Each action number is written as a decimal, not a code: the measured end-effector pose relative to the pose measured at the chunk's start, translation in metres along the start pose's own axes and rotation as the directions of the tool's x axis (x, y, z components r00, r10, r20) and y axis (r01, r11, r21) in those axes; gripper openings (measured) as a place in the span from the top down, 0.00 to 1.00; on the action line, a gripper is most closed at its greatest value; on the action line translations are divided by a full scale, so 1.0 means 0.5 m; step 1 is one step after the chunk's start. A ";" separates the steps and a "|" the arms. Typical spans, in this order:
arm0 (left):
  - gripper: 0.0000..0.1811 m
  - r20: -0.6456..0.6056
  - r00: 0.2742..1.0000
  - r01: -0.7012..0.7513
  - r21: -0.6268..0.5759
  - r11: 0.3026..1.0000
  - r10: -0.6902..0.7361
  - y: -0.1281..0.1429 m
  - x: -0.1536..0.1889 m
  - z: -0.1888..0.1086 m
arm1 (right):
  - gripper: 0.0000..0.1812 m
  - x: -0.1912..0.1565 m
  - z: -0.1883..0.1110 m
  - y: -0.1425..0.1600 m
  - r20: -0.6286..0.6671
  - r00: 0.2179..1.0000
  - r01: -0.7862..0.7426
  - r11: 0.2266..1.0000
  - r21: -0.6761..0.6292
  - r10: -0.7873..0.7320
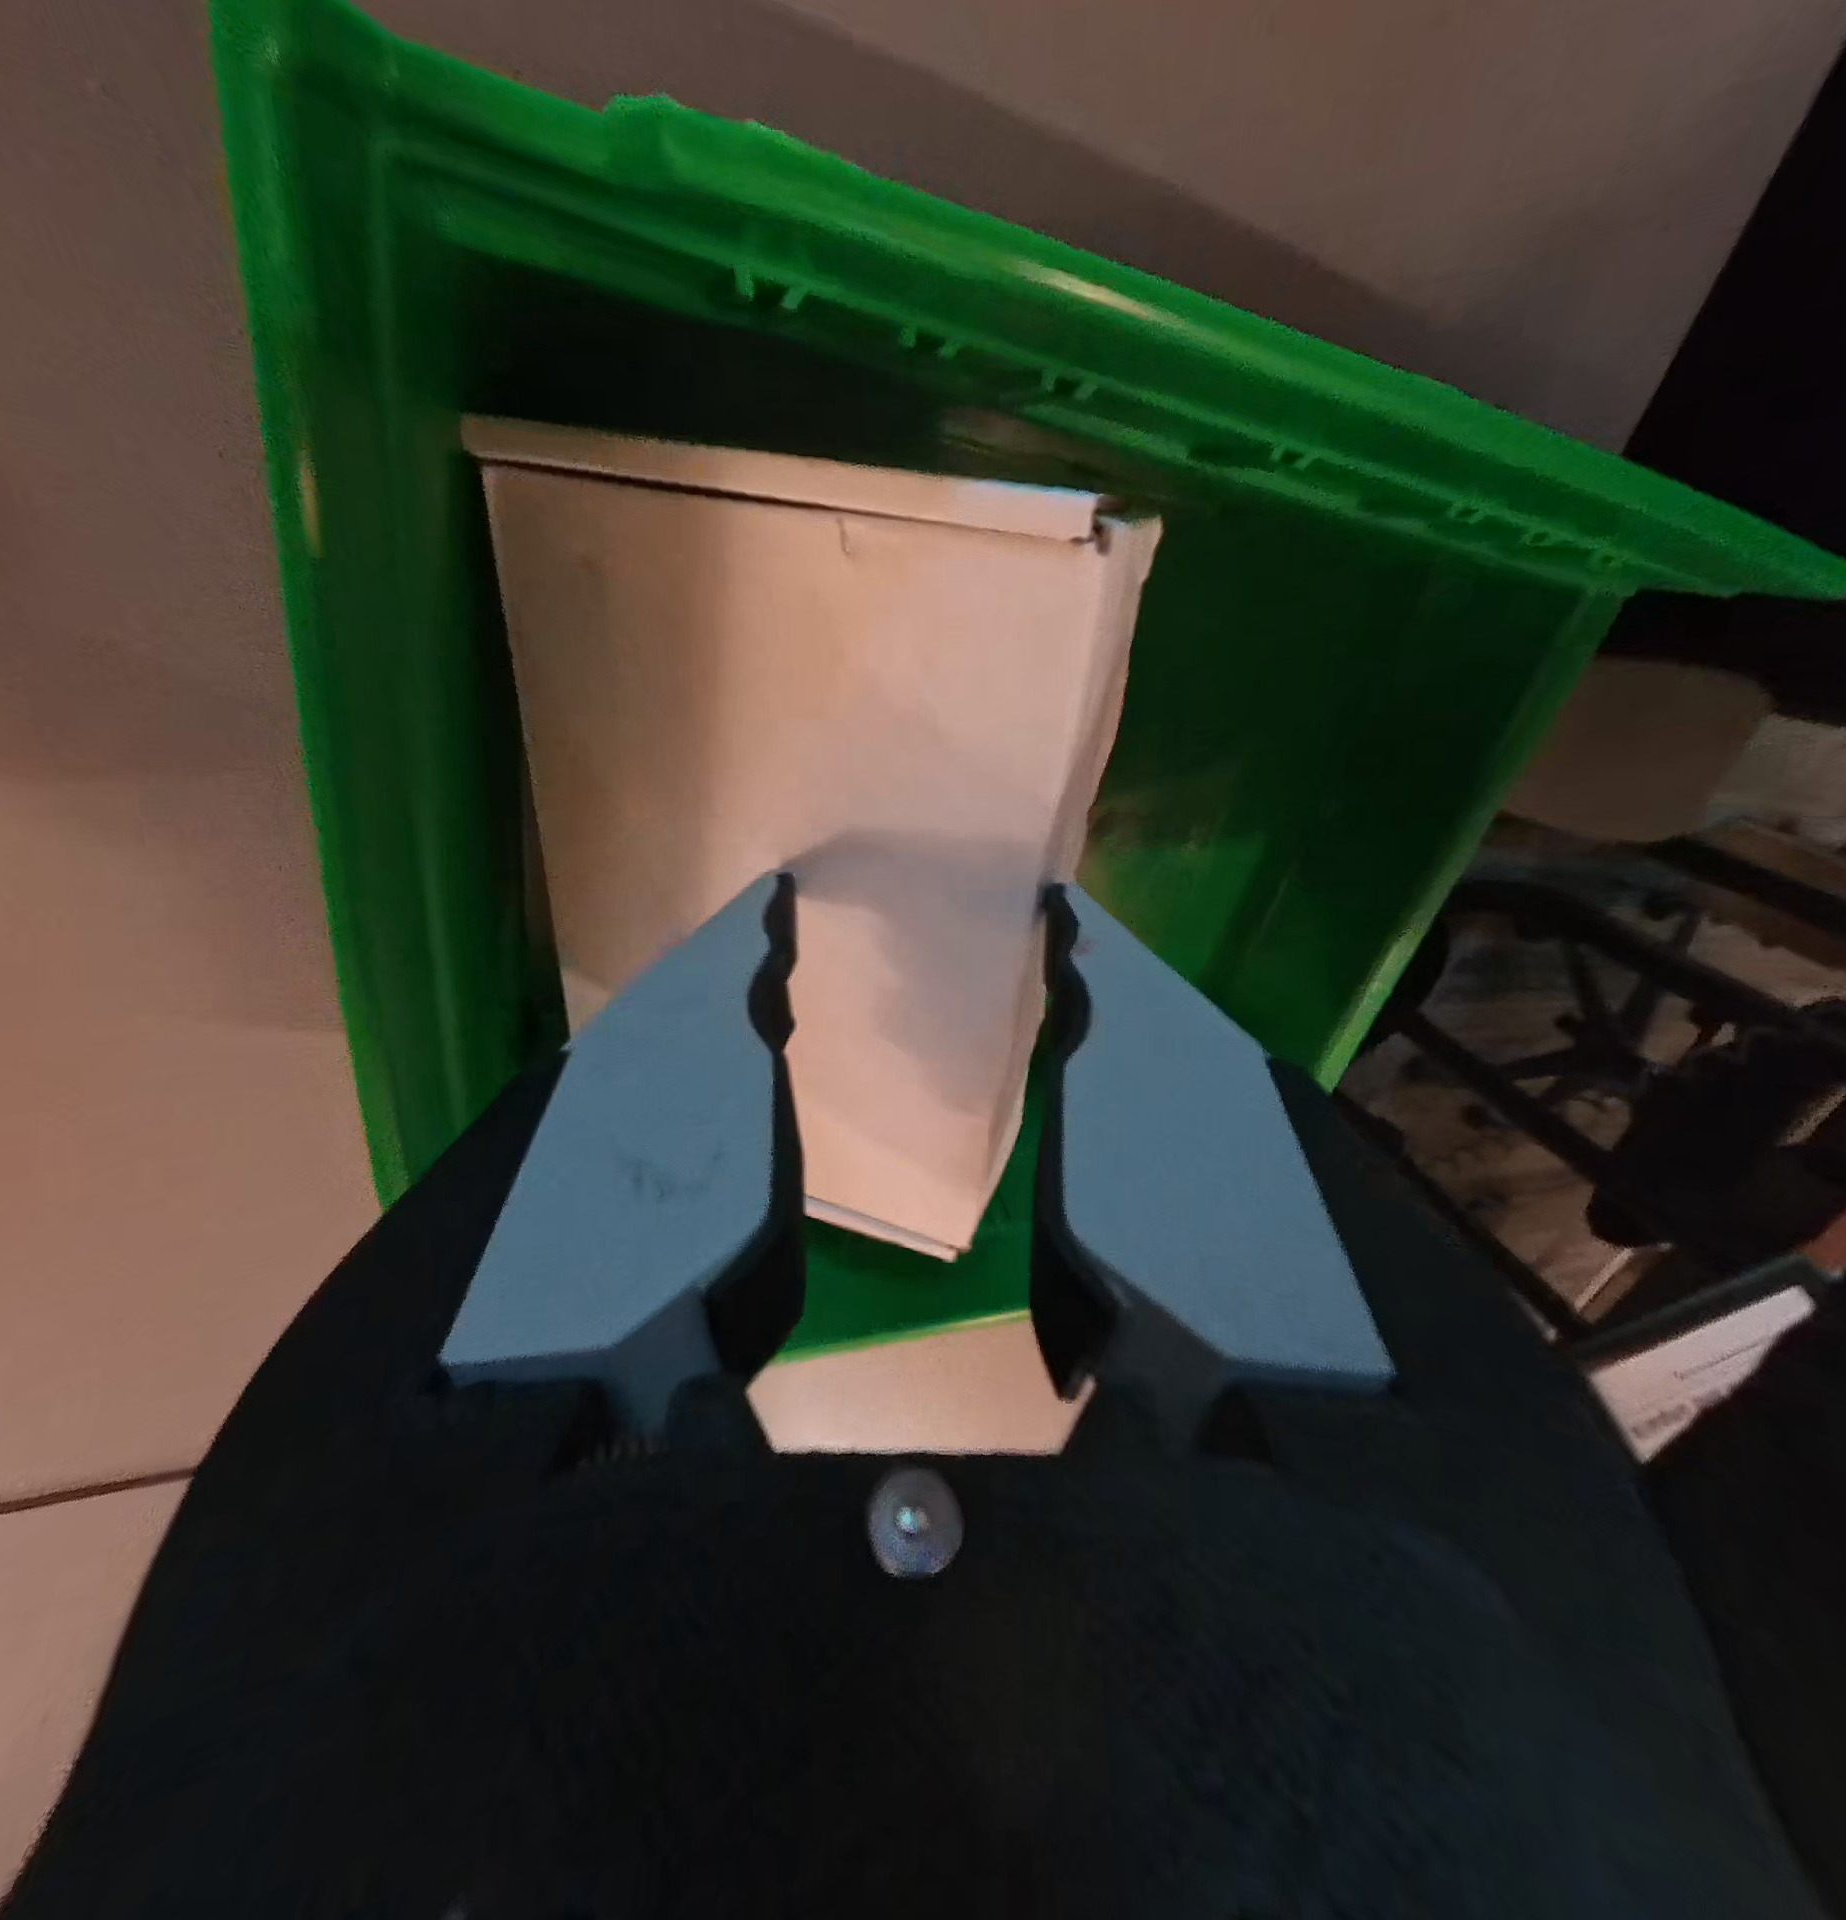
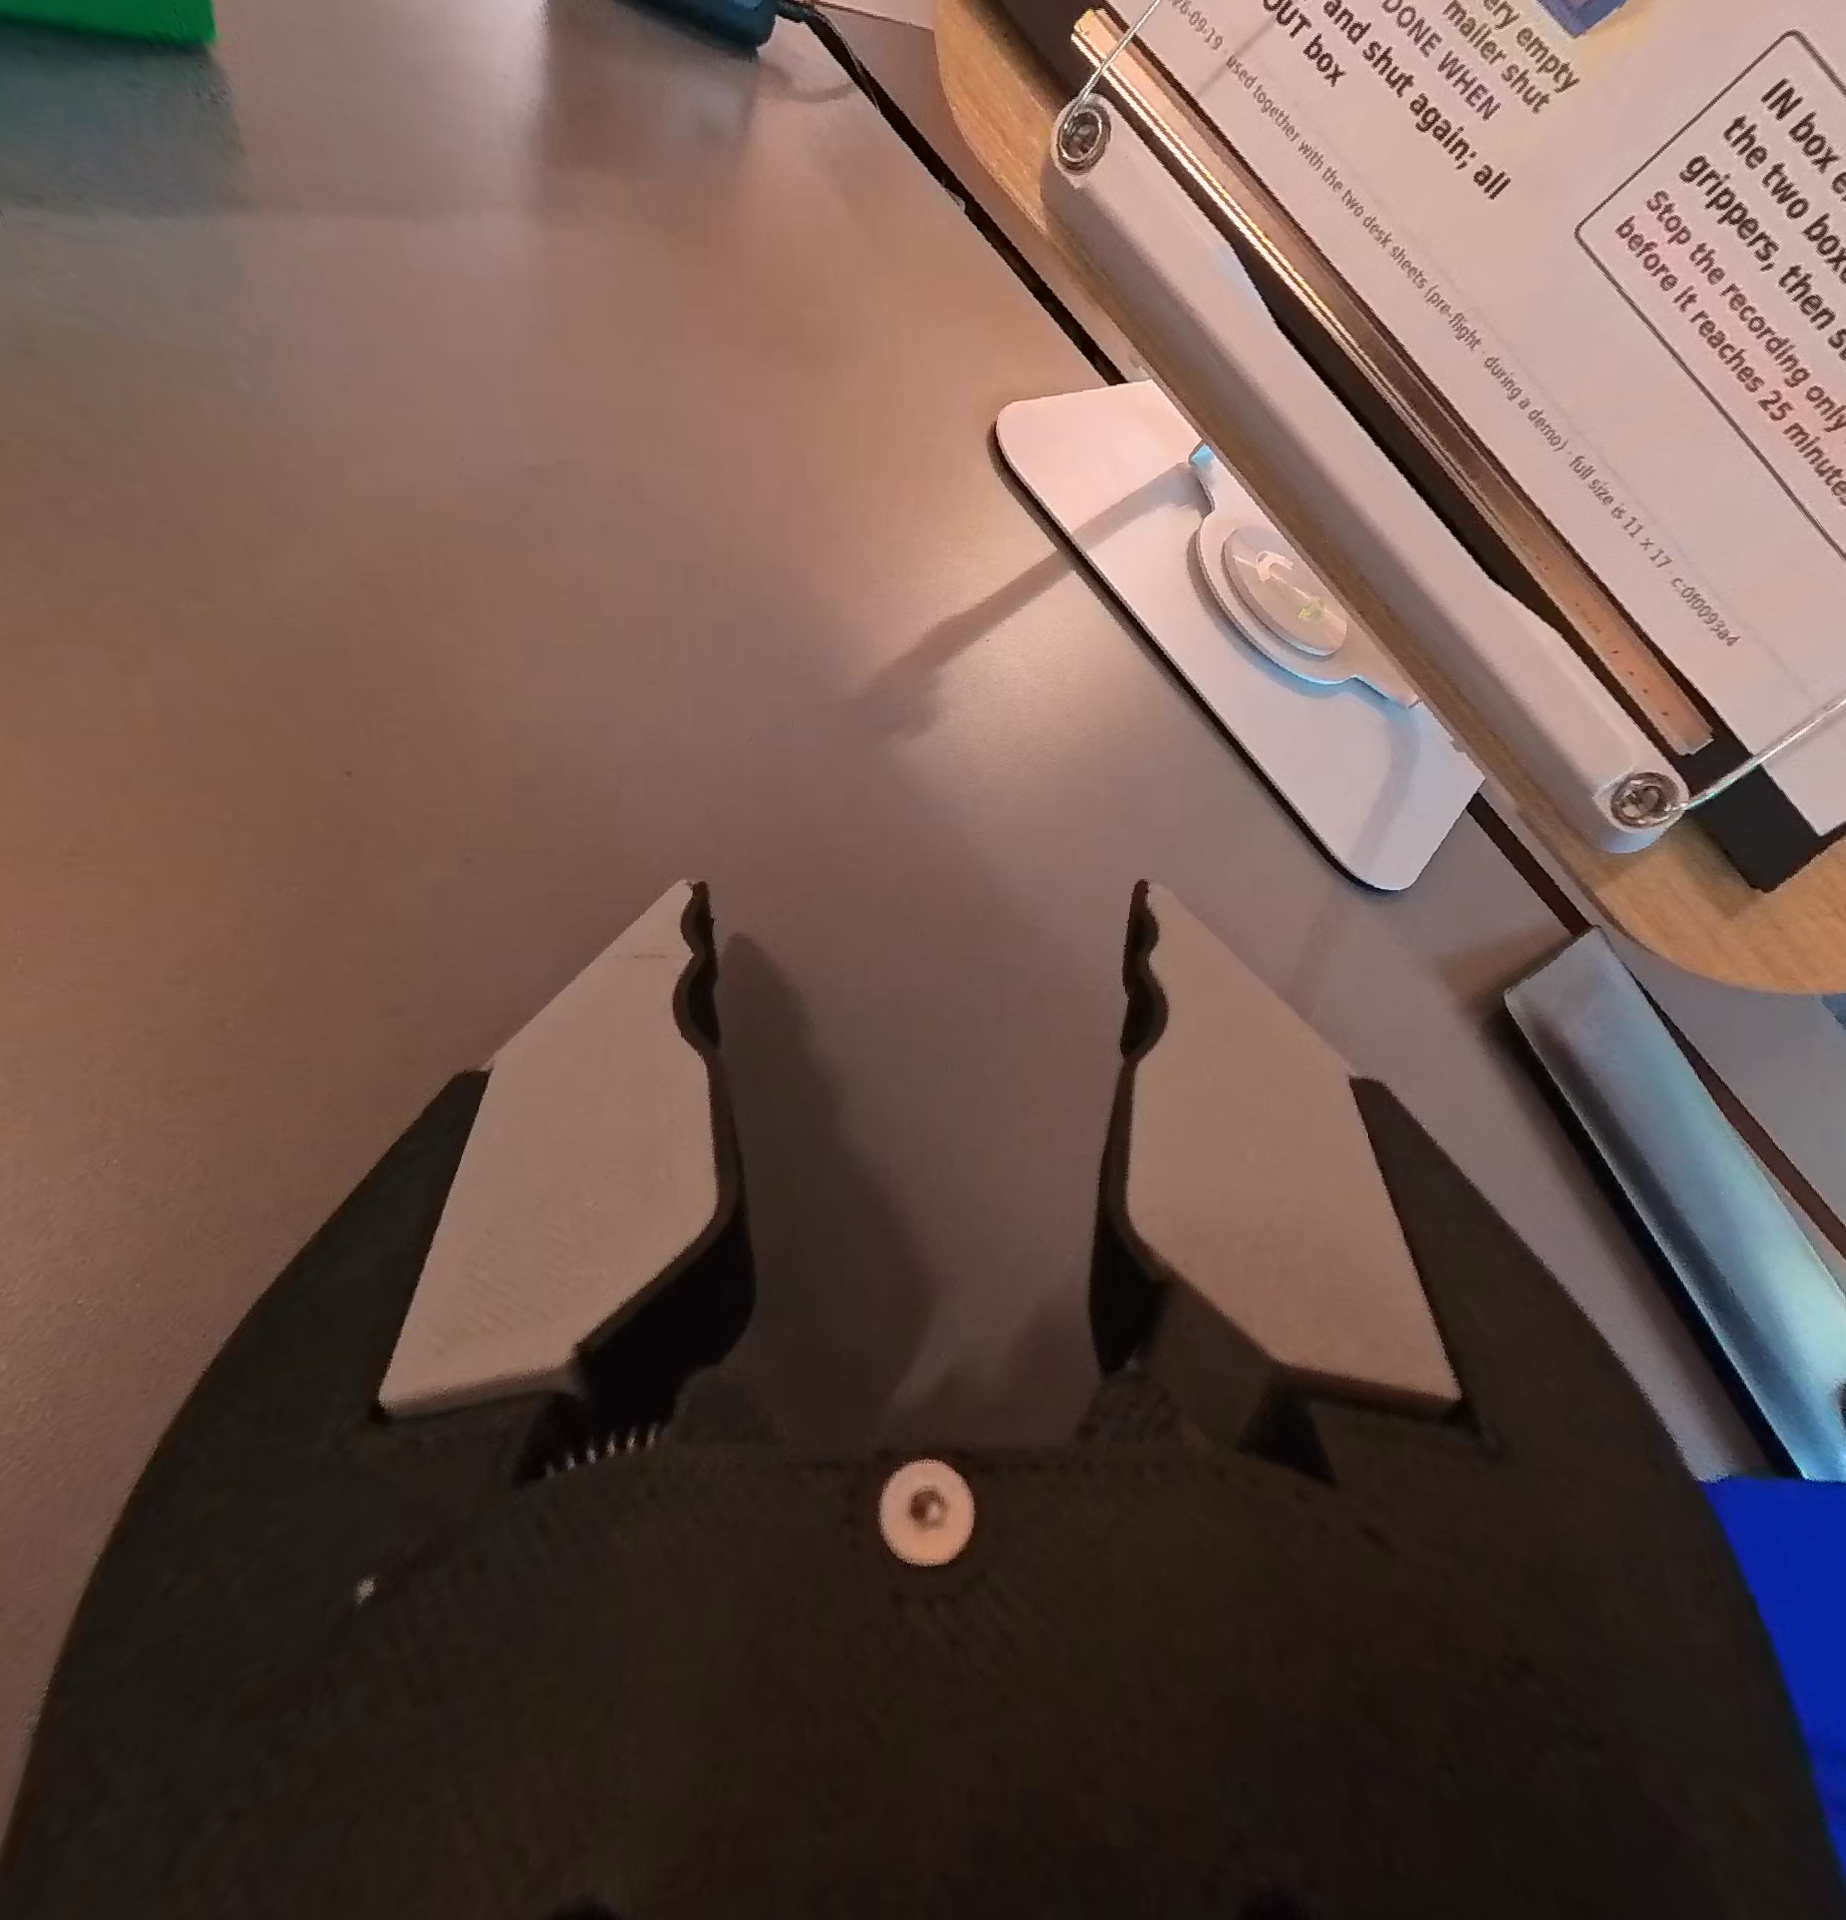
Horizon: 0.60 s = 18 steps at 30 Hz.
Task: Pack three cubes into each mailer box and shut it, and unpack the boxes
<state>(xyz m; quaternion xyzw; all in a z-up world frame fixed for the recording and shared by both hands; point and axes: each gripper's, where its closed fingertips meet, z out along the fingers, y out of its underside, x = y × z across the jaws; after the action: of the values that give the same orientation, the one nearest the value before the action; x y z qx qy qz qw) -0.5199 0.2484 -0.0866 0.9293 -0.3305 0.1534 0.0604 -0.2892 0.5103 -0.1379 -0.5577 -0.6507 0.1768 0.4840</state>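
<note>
Nearest in the left wrist view is the black body of the left gripper (image 1: 916, 904), whose two grey fingers (image 1: 670, 1081) press on both sides of a white mailer box (image 1: 794, 686), so it is grasping this box by its near end. This closed box is inside a green crate (image 1: 1314, 717), with its far end near the crate's far wall, and the crate stands on a pale table (image 1: 119, 831). To the right of the crate, beyond the table edge, some dark frames are visible but too blurred to name. In the right wrist view the right gripper (image 2: 921, 894) is released, its fingers (image 2: 586, 1164) are spread apart with only the bare grey table (image 2: 483, 571) between them. At upper right a white stand (image 2: 1262, 644) holds a printed sheet (image 2: 1521, 260) on a round wooden board (image 2: 1002, 156). A small green corner (image 2: 88, 19) shows at the upper left. No cubes are seen in either view.
</note>
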 end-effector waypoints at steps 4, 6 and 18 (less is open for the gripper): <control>0.82 0.009 0.998 0.054 0.096 0.994 -0.055 -0.008 -0.023 -0.029 | 0.57 -0.001 0.001 0.001 0.000 1.000 0.005 1.000 -0.004 -0.005; 0.85 0.046 0.998 0.046 0.142 0.989 -0.053 -0.012 -0.036 -0.043 | 0.58 -0.001 0.001 0.001 0.001 1.000 0.005 1.000 -0.004 -0.005; 1.00 0.729 0.678 -0.156 0.267 0.951 -0.094 -0.039 -0.208 -0.197 | 0.58 -0.002 0.001 0.001 -0.005 1.000 0.016 1.000 -0.004 -0.016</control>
<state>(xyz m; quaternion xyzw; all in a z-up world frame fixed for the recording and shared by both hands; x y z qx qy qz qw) -0.6080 0.3462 -0.0275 0.9040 -0.3145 -0.1819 -0.2252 -0.2893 0.5095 -0.1388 -0.5539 -0.6544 0.1703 0.4857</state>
